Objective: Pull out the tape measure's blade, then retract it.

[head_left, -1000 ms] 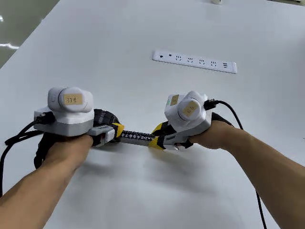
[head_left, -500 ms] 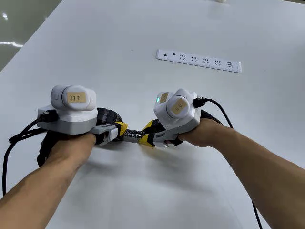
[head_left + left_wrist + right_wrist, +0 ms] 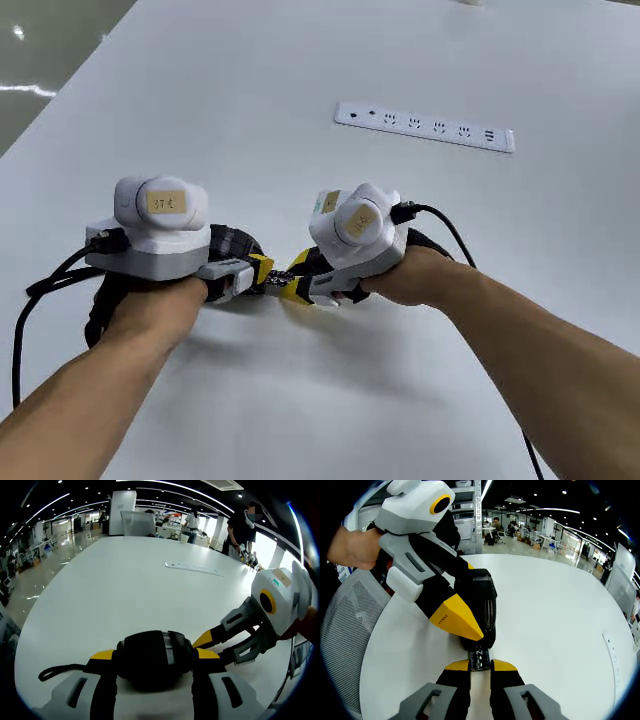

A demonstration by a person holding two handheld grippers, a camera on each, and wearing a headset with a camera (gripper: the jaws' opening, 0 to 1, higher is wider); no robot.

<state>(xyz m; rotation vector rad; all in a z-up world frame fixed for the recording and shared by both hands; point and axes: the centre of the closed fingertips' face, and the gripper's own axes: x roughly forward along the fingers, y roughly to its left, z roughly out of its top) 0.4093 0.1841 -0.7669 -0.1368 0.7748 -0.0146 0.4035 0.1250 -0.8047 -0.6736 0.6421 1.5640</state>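
Both clenched: left gripper (image 3: 155,655) around the black tape measure (image 3: 479,605), right gripper (image 3: 480,666) pinching its short exposed blade (image 3: 479,656), low over the white table (image 3: 300,100).

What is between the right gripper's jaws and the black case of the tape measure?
A short piece of the numbered blade, running from the right gripper into the case. The right gripper view shows it best.

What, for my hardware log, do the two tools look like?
The left tool and right tool each have a rounded white housing with a tan handwritten label, grey-and-black jaws tipped yellow, and a black cable. Forearms are bare, no sleeves.
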